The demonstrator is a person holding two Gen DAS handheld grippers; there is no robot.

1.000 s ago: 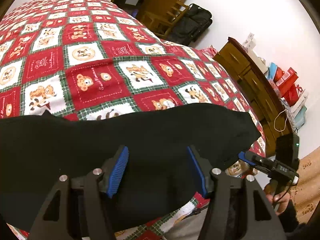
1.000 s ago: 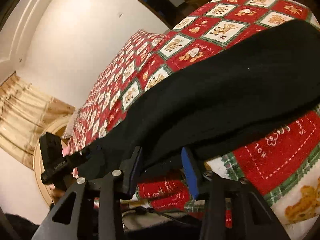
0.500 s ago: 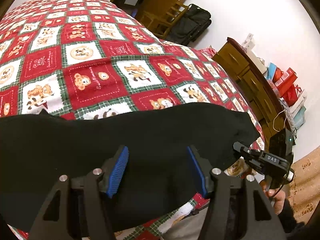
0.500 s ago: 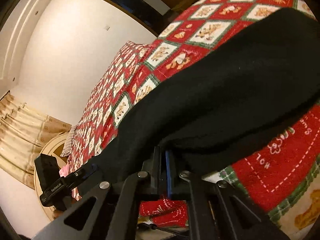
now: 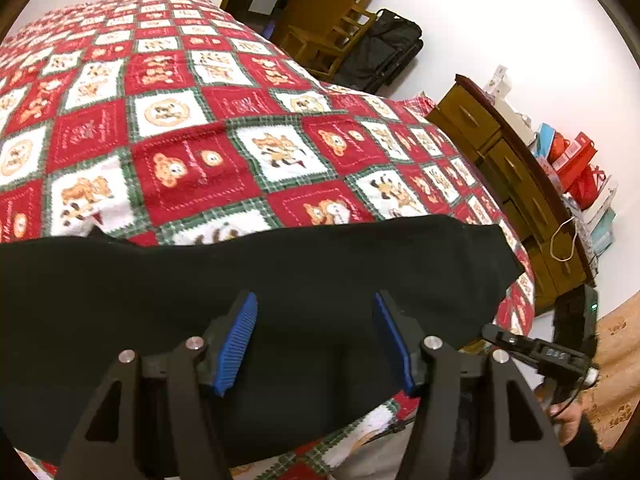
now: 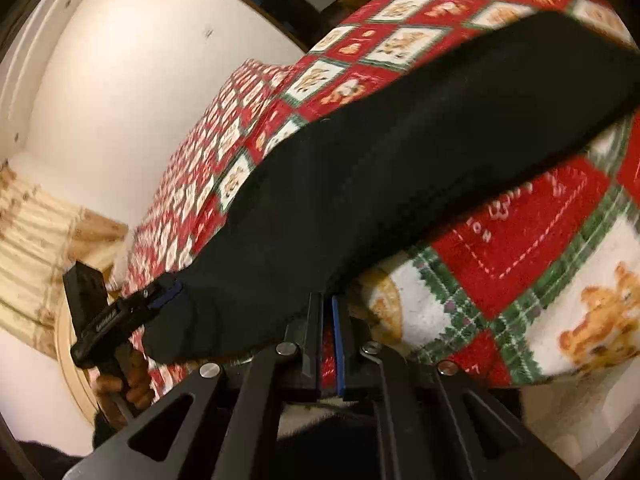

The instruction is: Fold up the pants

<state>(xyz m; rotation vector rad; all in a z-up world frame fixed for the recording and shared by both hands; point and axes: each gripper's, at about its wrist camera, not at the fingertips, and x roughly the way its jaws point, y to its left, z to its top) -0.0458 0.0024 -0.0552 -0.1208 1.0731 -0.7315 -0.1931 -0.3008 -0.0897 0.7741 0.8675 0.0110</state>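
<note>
While I hold my left gripper (image 5: 314,338) over the black pants (image 5: 280,300), its blue pads stand well apart with only flat cloth showing between them, so those jaws are open and pinch nothing. The pants lie in a long dark band across the near edge of the bed, on a red, white and green quilt (image 5: 192,152) patterned with bears. From my right wrist view, the right gripper (image 6: 328,344) has its jaws drawn together at the near hem of the pants, the two pads almost meeting; the black fabric edge reaches down to their tips, and I read it as pinched there, though the view is blurred. In that same view I see my left gripper off to the left at the far end of the dark band, with a hand (image 6: 124,380) on its grip. From the left wrist view, a wooden dresser (image 5: 516,196) stands beside the bed, and a wooden chair (image 5: 332,46) and a black bag (image 5: 384,54) sit by the far wall.
</note>
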